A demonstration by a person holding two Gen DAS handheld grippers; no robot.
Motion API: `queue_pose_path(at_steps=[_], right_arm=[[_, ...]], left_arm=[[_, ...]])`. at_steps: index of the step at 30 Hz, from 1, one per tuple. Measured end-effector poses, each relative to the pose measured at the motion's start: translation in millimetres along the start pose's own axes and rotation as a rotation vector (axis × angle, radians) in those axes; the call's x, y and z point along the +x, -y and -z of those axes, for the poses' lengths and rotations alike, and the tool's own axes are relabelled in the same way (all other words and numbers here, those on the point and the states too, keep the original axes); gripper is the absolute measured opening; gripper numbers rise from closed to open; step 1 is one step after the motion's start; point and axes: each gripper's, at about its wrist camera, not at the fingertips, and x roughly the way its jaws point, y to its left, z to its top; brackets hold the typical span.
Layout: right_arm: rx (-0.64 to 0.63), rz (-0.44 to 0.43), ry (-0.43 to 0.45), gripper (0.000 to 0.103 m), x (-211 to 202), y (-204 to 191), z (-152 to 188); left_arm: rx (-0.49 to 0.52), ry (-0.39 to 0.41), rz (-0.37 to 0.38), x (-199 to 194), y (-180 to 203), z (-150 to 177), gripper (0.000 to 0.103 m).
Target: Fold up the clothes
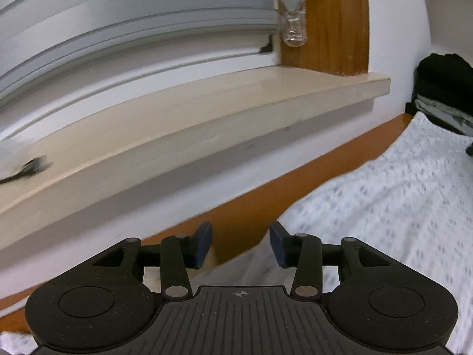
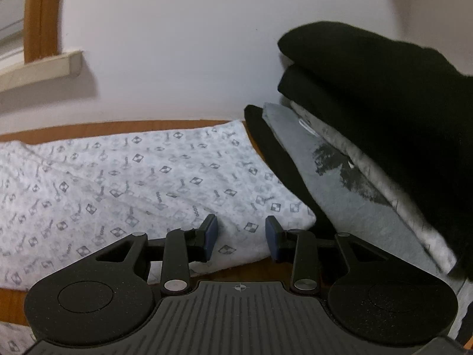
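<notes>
At the table's [image 2: 11,298] near edge, I am hovering both tongs, left [image 1: 241,244] and right [image 2: 241,238], half-open and empty over the patterned garment [image 2: 142,177]; pinching one layer risks dragging it against the leaning folded stack [image 2: 369,118].

A white wall [image 2: 177,44] is seen behind an orange-brown wooden surface [image 1: 236,222]. A window is set into the wall at the left, framed in the same orange-brown wood [image 1: 325,23] and covered by grey slatted blinds [image 1: 133,9], whose clear cord pull [image 1: 294,26] hangs beside the frame. A pale cream sill [image 1: 207,112] projects beneath it. Soft, even light is cast throughout.
</notes>
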Motion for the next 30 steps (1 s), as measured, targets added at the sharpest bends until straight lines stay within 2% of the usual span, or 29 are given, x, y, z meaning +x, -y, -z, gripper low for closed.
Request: queue_pose_path(at_steps=[2, 5, 7, 9, 11, 14, 18, 21, 24, 27, 30], right_arm=[[-0.001, -0.024, 0.018, 0.039, -5, -4, -4], [-0.016, -0.098, 0.062, 0.041, -15, -22, -15], [-0.053, -0.152, 0.09, 0.048, -20, -45, -19], [-0.097, -0.201, 0.103, 0.048, -20, -69, -20], [-0.132, -0.23, 0.103, 0.048, -16, -88, -18], [-0.142, -0.239, 0.074, 0.048, -5, -96, -17], [-0.087, -0.264, 0.029, 0.06, 6, -88, -19], [-0.053, -0.274, 0.011, 0.062, 9, -83, -19], [-0.051, -0.268, 0.011, 0.062, 9, -84, -18], [-0.049, -0.263, 0.01, 0.063, 9, -85, -17], [-0.036, -0.268, 0.004, 0.064, 11, -82, -18]], left_arm=[[0.01, -0.001, -0.028, -11, -14, 7, 0.047], [-0.033, 0.019, -0.095, -34, -41, 15, 0.047], [-0.095, 0.053, -0.128, -56, -63, 20, 0.059], [-0.136, 0.086, -0.175, -83, -83, 25, 0.06], [-0.158, 0.096, -0.216, -105, -97, 29, 0.063], [-0.183, 0.08, -0.301, -139, -123, 47, 0.064], [-0.272, 0.031, -0.365, -167, -166, 84, 0.061], [-0.346, -0.026, -0.375, -167, -195, 115, 0.054], [-0.41, -0.052, -0.347, -162, -218, 140, 0.057], [-0.435, -0.062, -0.326, -149, -227, 145, 0.063], [-0.432, -0.092, -0.326, -133, -227, 144, 0.061]])
